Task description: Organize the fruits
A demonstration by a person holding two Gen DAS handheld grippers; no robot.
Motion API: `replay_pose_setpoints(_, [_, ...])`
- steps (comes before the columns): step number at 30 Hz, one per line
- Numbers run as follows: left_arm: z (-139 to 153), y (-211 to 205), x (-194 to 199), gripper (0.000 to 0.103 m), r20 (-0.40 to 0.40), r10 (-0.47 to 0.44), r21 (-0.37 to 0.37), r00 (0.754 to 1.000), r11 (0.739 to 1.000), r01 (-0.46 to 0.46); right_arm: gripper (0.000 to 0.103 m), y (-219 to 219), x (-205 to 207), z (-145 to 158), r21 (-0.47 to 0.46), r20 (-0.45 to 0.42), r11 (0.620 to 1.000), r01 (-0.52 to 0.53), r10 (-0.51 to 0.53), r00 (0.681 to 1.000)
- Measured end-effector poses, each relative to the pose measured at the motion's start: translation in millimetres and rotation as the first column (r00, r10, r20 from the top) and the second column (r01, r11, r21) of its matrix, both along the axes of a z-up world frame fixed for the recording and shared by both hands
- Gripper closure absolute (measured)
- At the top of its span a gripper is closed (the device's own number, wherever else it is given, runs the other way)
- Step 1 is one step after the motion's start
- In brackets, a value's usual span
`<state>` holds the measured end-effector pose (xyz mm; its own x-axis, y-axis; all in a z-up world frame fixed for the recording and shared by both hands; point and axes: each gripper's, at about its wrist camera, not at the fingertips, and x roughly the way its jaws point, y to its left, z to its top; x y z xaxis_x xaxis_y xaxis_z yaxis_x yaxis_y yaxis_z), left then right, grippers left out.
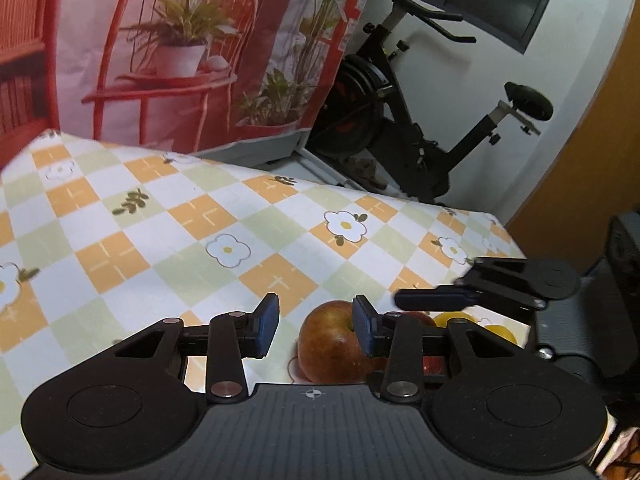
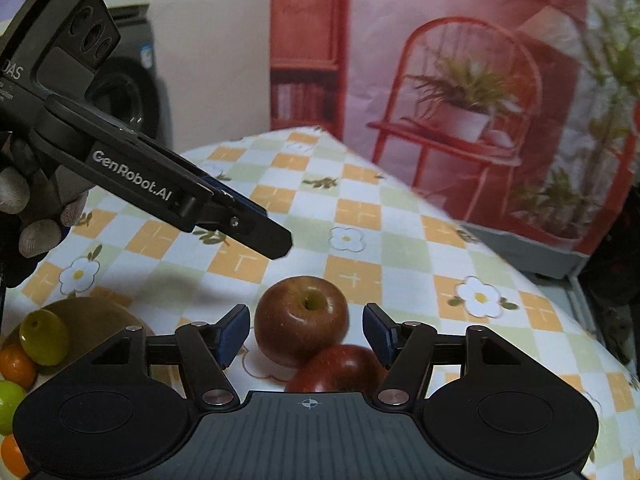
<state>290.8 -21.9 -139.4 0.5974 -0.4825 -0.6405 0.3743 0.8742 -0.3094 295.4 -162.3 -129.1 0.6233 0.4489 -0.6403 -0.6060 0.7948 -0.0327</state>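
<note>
Two apples lie touching on the checked tablecloth (image 2: 360, 208). The brownish-red apple (image 2: 300, 320) sits between the pads of my right gripper (image 2: 306, 334), with a gap on each side, so the jaws are open. A darker red apple (image 2: 340, 368) rests just in front of it, close to the camera. In the left wrist view the same brownish apple (image 1: 332, 348) lies by the right pad of my left gripper (image 1: 316, 326), which is open and holds nothing. My left gripper (image 2: 276, 242) hovers above and left of the apples.
A brown plate (image 2: 92, 312) at the near left holds a green fruit (image 2: 44, 336), oranges and a lime. Yellow fruits (image 1: 500, 332) lie beyond the apples. An exercise bike (image 1: 400, 120) stands past the table's far edge. A printed backdrop (image 2: 460, 100) hangs behind the table.
</note>
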Motion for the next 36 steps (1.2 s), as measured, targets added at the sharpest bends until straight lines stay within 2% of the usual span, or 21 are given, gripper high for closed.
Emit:
replay_pose_setpoints(6, [-13, 4, 7, 0.06, -0.037, -0.006, -0.042, 0.999, 0.999, 0.005, 0.044, 4, 20, -10, -0.013, -0.068, 0.999, -0.039, 0.038, 0.997])
replay_pose_setpoints(11, [-16, 7, 13, 0.06, -0.072, -0.019, -0.105, 0.997, 0.994, 0.012, 0.043, 1, 31, -15, 0.016, -0.135, 0.999, -0.052, 0.054, 0.989])
replay_pose_setpoints(16, [-22, 5, 15, 0.06, -0.093, -0.041, -0.114, 0.995, 0.993, 0.031, 0.042, 0, 35, -19, 0.02, -0.154, 0.998, -0.057, 0.059, 0.986])
replay_pose_setpoints(22, [-30, 5, 23, 0.061, -0.134, -0.039, -0.148, 0.99, 0.989, 0.019, 0.041, 3, 38, -21, 0.023, -0.171, 0.998, -0.055, 0.058, 0.984])
replay_pose_setpoints(23, [-31, 5, 24, 0.062, -0.141, -0.043, -0.147, 0.989, 0.989, 0.022, 0.042, 3, 39, -22, 0.022, -0.172, 0.998, -0.056, 0.059, 0.983])
replay_pose_setpoints(24, [-33, 4, 25, 0.068, -0.147, -0.046, -0.139, 0.988, 0.99, 0.026, 0.042, 3, 39, -21, 0.023, -0.169, 0.998, -0.057, 0.06, 0.984])
replay_pose_setpoints(28, [-33, 6, 24, 0.072, -0.143, -0.046, -0.147, 0.989, 0.989, 0.024, 0.043, 3, 36, -21, 0.023, -0.157, 0.998, -0.06, 0.063, 0.986])
replay_pose_setpoints(36, [-13, 16, 8, 0.073, -0.107, -0.056, -0.148, 0.993, 0.988, 0.04, 0.043, 7, 17, -5, 0.063, -0.104, 0.996, -0.062, 0.068, 0.992])
